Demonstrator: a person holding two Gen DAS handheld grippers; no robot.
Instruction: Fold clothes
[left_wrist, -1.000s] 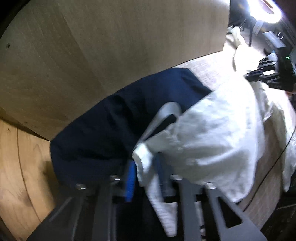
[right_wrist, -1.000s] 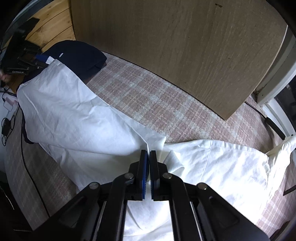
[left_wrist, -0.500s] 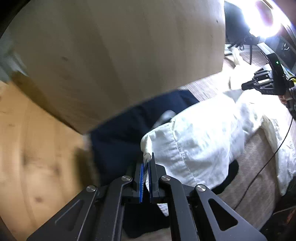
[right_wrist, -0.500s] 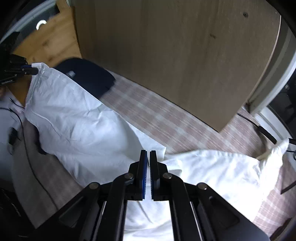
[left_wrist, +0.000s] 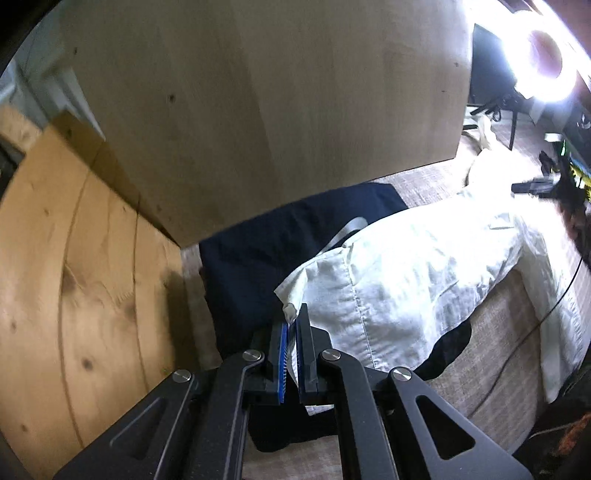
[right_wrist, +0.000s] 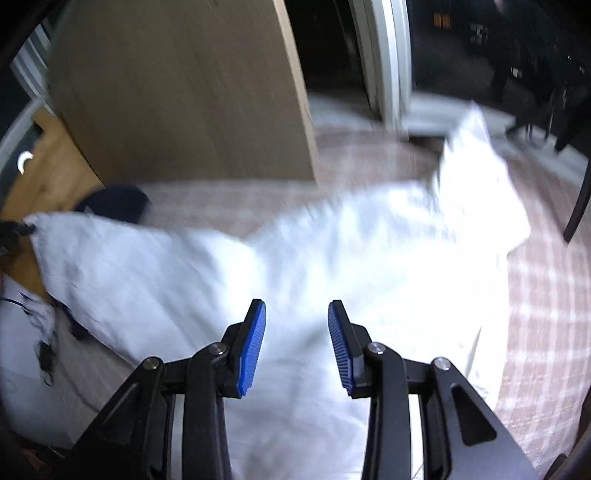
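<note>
Left wrist view: the left gripper (left_wrist: 293, 332) is clamped on a corner of the white shirt (left_wrist: 417, 284), which stretches away to the right over a navy garment (left_wrist: 266, 258) on the checked bedcover (left_wrist: 491, 332).

Right wrist view: the right gripper (right_wrist: 296, 325) hangs with jaws spread wide, empty, directly above the blurred white shirt (right_wrist: 332, 251).

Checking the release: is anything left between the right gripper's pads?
Nothing. In the right wrist view the right gripper is open, its gap empty, with the white shirt lying below on the bed.
</note>
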